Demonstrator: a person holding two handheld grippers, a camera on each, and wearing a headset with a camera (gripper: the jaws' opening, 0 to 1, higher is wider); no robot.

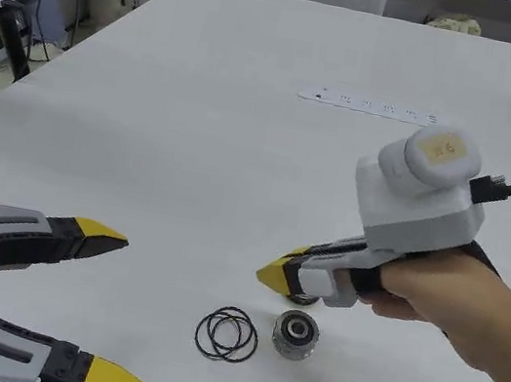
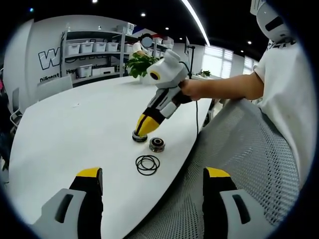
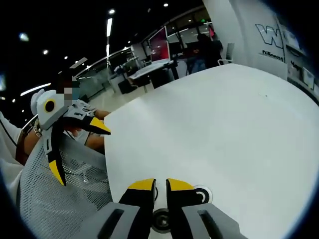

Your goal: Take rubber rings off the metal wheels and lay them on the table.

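My left gripper (image 1: 120, 316) hangs at the white table's (image 1: 243, 149) near edge, fingers spread wide and empty. My right gripper (image 2: 143, 128) has its fingers drawn close with a thin gap, tips down on one metal wheel (image 2: 135, 138); whether they pinch its ring I cannot tell. A second wheel (image 1: 296, 334) stands just beside, next to loose rubber rings (image 1: 227, 334) lying on the table

Handful of loose black rubber rings (image 1: 227, 334) lying flat at 9 o'clock of an upright metal wheel (image 1: 295, 332), second wheel (image 2: 139, 138) right at its 12.
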